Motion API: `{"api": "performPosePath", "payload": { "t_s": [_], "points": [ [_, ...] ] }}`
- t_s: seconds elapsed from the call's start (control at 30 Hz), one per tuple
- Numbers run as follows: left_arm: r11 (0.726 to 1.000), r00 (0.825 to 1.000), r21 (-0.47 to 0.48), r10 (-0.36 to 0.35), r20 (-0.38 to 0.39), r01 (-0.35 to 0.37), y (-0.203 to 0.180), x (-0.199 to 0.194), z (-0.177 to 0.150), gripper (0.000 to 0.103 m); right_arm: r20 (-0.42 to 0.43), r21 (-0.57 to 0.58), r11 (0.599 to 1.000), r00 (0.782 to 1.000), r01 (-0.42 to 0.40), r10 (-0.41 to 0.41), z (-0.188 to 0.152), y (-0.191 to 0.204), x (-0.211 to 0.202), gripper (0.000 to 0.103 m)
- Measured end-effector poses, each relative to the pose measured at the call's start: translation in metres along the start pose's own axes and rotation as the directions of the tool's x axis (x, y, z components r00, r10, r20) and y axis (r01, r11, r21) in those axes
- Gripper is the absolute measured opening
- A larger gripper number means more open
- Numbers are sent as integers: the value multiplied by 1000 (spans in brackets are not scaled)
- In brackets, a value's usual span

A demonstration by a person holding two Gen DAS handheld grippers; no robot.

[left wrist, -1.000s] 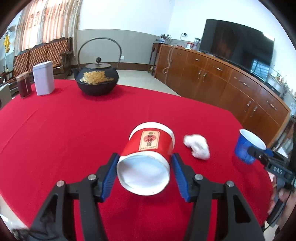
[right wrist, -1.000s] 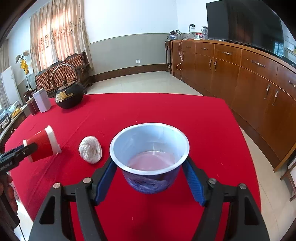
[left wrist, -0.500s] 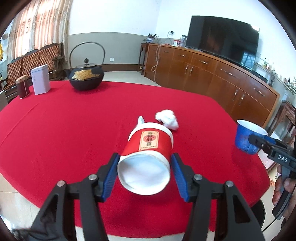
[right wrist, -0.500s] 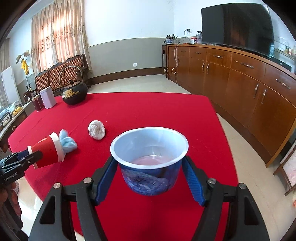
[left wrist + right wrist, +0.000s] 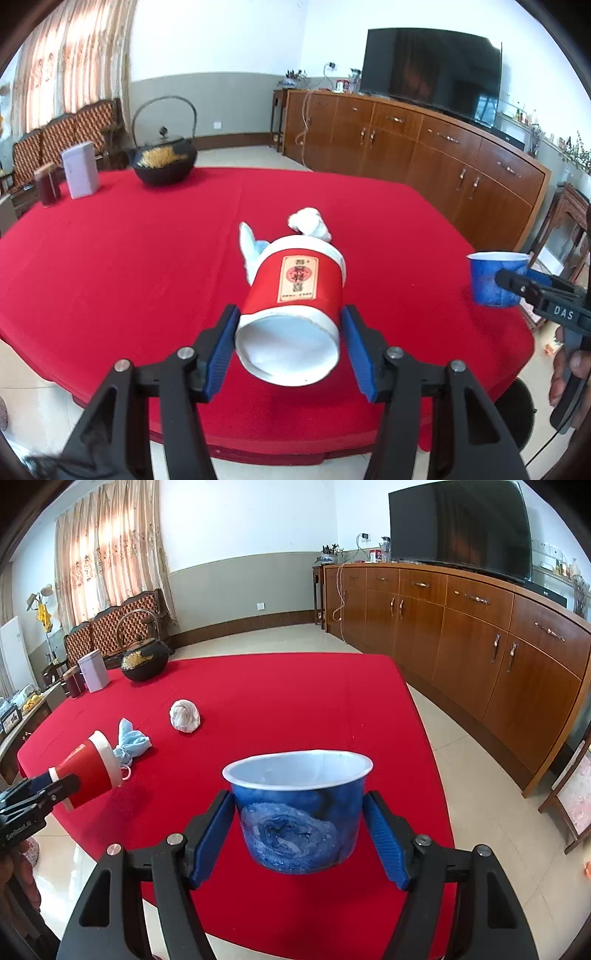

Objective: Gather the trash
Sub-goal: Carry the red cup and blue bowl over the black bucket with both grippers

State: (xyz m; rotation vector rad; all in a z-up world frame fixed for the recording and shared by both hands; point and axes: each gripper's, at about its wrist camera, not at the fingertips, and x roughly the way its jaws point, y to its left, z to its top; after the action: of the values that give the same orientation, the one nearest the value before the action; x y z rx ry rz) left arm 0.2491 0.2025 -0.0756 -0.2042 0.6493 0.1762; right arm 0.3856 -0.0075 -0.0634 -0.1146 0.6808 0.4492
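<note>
Red-clothed table (image 5: 295,701) with kettle (image 5: 144,662), tins (image 5: 94,670), tissue wad (image 5: 185,716), mask (image 5: 133,743).

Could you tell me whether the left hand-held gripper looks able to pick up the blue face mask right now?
Probably not: the left hand-held gripper is full with the red paper cup, though the face mask lies uncovered.

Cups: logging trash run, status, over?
Left gripper holds red cup, tipped forward. Right gripper holds blue cup upright. Tissue wad, blue mask remain on table.
</note>
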Motion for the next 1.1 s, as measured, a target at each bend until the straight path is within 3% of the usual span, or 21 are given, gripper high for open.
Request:
{"api": "performPosePath", "payload": {
  "t_s": [0.27, 0.57, 0.7, 1.1],
  "points": [
    [998, 1000, 60, -16, 25, 14, -24, -5, -4, 57, -2, -4, 1000, 1000, 16, -16, -10, -12, -12, 72],
    [995, 999, 80, -54, -2, 54, -44, 2, -11, 57, -19, 1, 1000, 1000, -2, 2, -23, -22, -14, 72],
    [995, 998, 82, -56, -6, 56, -48, 4, -15, 57, -95, -6, 1000, 995, -20, 19, -23, -21, 0, 77],
    [991, 997, 103, -81, 3, 80, -64, -2, -16, 56, -47, 13, 1000, 999, 1, 0, -31, -23, -9, 75]
  ]
}}
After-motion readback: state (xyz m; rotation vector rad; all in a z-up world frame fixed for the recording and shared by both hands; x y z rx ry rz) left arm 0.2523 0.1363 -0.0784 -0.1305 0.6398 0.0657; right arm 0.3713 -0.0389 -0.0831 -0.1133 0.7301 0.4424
